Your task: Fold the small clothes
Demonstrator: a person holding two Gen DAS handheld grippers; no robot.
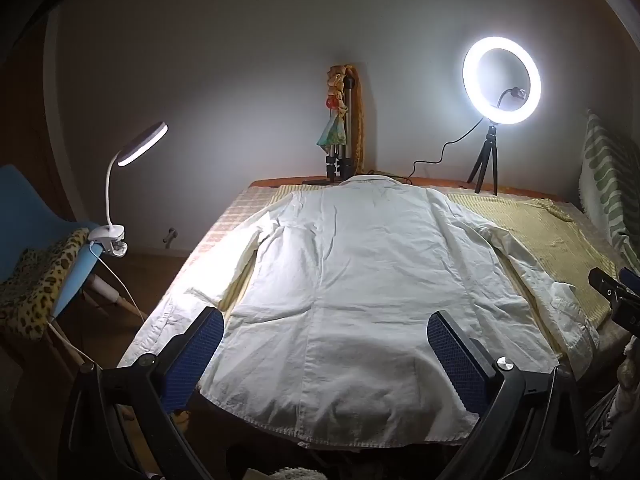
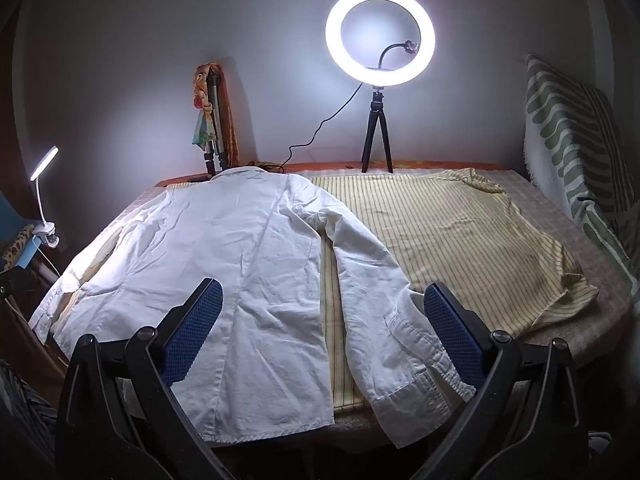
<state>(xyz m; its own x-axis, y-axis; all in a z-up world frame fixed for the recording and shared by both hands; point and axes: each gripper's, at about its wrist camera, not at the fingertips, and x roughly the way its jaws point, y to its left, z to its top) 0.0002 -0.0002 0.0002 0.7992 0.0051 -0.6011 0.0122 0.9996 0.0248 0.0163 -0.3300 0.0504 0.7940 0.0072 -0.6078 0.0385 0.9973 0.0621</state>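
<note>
Under white shirt point(image 2: 224, 264), striped shirt point(image 2: 452, 240) half-hidden (collar visible).

Creased matt cotton-like white shirt point(image 1: 340, 280) lies on ribbed, striped yellow cloth point(image 2: 440, 232).

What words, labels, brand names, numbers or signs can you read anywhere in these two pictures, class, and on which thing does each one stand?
None: no readable text shows in either view.
White shirt: no label or print visible.
Ring light: no brand mark visible.
Clip lamp: no marking visible.
Striped cloth: only a pattern of lines, no writing.
</note>
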